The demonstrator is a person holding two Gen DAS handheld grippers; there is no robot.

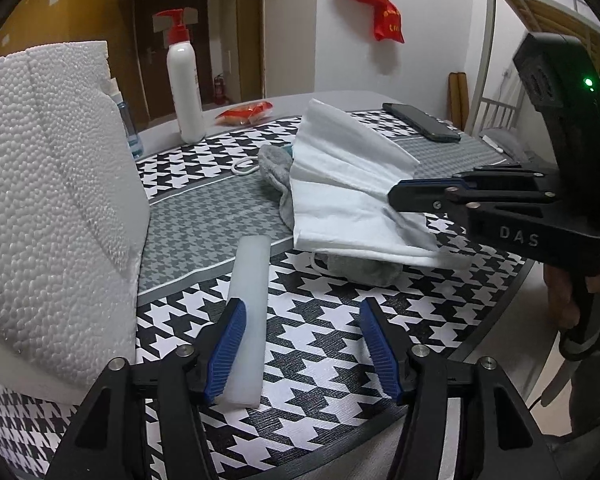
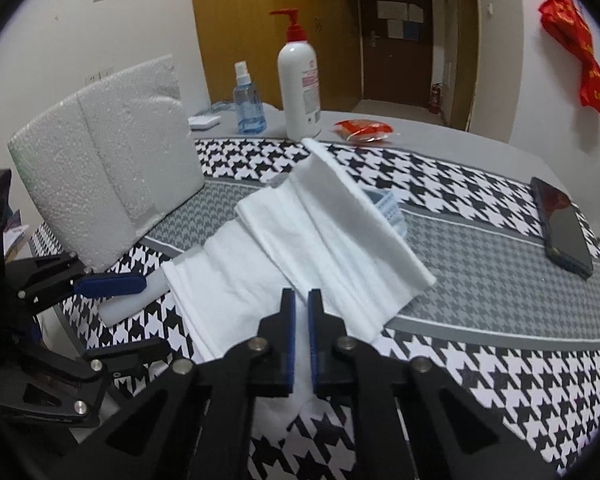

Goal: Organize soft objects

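A folded white cloth (image 1: 340,188) lies draped over a grey fuzzy item (image 1: 274,172) in the middle of the houndstooth mat. My right gripper (image 2: 302,304) is shut on the near edge of the white cloth (image 2: 300,240); it shows in the left wrist view (image 1: 396,196) coming in from the right. My left gripper (image 1: 302,344) is open and low over the mat, its left finger against a white translucent bar (image 1: 248,320). It shows at the left of the right wrist view (image 2: 116,308). A styrofoam block (image 1: 48,208) stands at the left.
A white pump bottle (image 2: 299,80), a blue spray bottle (image 2: 248,100) and a red packet (image 2: 364,130) stand at the table's back. A black phone (image 2: 562,226) lies at the right. A small light-blue basket (image 2: 392,210) peeks from behind the cloth.
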